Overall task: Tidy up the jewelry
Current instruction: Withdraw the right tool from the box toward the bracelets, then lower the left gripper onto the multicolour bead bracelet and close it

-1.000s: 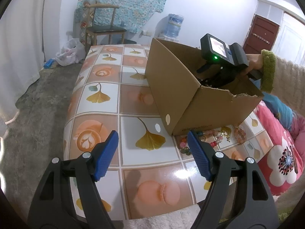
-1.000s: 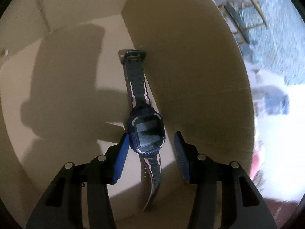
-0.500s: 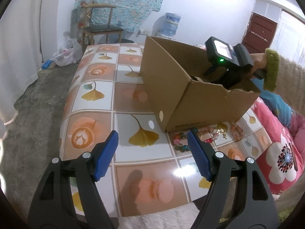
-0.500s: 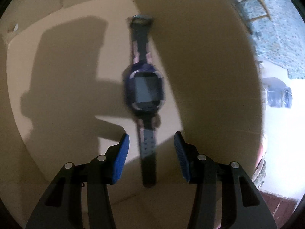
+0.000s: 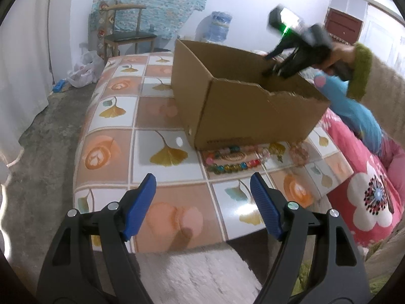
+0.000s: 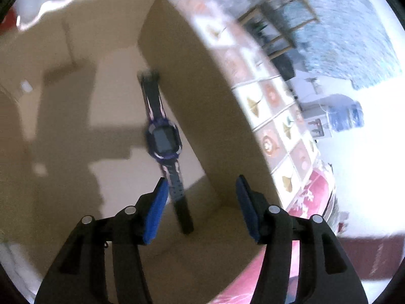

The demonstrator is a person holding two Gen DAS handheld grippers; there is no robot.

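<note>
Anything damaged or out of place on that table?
Yes. The cardboard box has a ragged, torn stretch along its near top rim. Beaded bracelets lie loose on the table, right against the box's near wall, while the watch is already inside on the box floor.

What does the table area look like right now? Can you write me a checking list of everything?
Surface: table with a glossy leaf-and-flower tile cover.
Job's things: watch lies flat inside the cardboard box; colourful bead bracelets lie on the table just in front of the box.
Clutter: nothing seen on the table besides these.
Grippers: left gripper hangs over the table's near edge, jaws opening, nothing between them; right gripper is above the box, jaws opening, apart from the watch.
Cables: nothing seen.
Surroundings: wooden chair, water bottle, white plastic bag on the floor, pink flowered blanket.
</note>
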